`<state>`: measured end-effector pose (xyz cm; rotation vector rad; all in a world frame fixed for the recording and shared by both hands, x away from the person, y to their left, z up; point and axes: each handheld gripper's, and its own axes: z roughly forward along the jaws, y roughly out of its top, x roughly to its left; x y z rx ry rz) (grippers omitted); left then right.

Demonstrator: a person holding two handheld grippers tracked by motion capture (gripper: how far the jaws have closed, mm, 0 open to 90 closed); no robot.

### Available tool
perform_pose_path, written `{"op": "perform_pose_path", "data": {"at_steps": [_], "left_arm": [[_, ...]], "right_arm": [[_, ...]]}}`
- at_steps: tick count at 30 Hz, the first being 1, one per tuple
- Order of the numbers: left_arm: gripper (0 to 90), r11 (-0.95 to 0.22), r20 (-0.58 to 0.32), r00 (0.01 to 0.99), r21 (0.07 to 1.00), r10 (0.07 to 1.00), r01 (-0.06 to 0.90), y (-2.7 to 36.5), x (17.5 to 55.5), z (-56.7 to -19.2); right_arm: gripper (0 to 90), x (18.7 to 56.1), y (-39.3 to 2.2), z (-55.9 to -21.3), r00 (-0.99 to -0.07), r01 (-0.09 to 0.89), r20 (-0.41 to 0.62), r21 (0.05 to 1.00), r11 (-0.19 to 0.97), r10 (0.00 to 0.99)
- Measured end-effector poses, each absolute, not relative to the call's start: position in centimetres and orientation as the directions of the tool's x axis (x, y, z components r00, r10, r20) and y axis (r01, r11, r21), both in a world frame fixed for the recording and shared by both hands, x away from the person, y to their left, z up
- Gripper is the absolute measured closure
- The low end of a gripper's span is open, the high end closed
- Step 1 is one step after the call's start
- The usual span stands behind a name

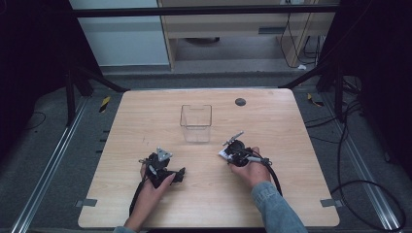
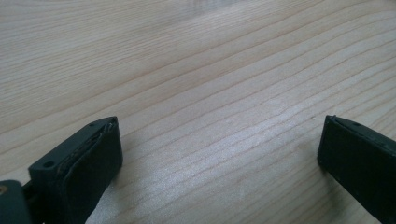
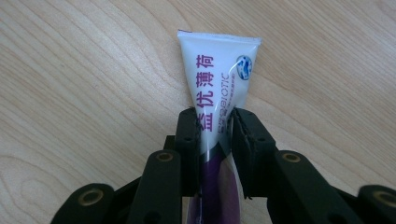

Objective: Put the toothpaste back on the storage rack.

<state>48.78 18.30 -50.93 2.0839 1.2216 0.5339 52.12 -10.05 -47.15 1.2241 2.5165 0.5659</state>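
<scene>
From above, the right gripper (image 1: 228, 151) sits near the middle of the table (image 1: 145, 111), a white scrap at its tip. The right gripper view shows that scrap to be a toothpaste tube (image 3: 219, 84), clamped between both jaws. The left gripper (image 2: 219, 154), released and holding nothing, hovers toward the near edge; a clear box (image 1: 196, 123) stands farther back.

A white tube (image 3: 219, 88) with purple lettering and a purple lower part sits pinched between the right gripper (image 3: 215, 122) jaws. Its flat crimped end points away beyond the fingertips, lying low over the wood
</scene>
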Motion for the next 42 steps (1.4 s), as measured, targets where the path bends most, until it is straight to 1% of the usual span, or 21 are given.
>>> {"op": "perform_pose_path", "data": {"at_steps": [4, 10, 14, 19, 30, 42], "left_arm": [[0.0, -0.350, 0.019, 0.482, 0.712, 0.876, 0.609, 18.3, 48.8, -50.9], [0.0, -0.349, 0.017, 0.482, 0.713, 0.876, 0.609, 18.3, 48.8, -50.9], [0.0, -0.349, 0.017, 0.482, 0.712, 0.876, 0.609, 18.3, 48.8, -50.9], [0.0, -0.350, 0.017, 0.484, 0.712, 0.875, 0.608, 18.2, 49.0, -50.9], [0.0, -0.351, 0.018, 0.484, 0.712, 0.875, 0.608, 18.2, 49.0, -50.9], [0.0, -0.351, 0.017, 0.485, 0.712, 0.874, 0.608, 18.3, 48.3, -50.9]], "right_arm": [[75.3, 52.1, -10.2, -47.2, -0.597, 0.684, -0.086, 0.466, 0.562, 0.798], [79.1, 52.3, -11.4, -47.0, -0.570, 0.712, -0.004, 0.496, 0.497, 0.821], [79.6, 52.1, -12.0, -46.4, -0.552, 0.713, 0.016, 0.528, 0.462, 0.834], [79.8, 52.1, -12.4, -45.8, -0.557, 0.703, 0.010, 0.538, 0.465, 0.830], [79.8, 51.9, -13.6, -44.4, -0.541, 0.688, 0.016, 0.584, 0.431, 0.841], [80.1, 51.2, -14.1, -41.9, -0.544, 0.624, -0.013, 0.663, 0.415, 0.839]]}}
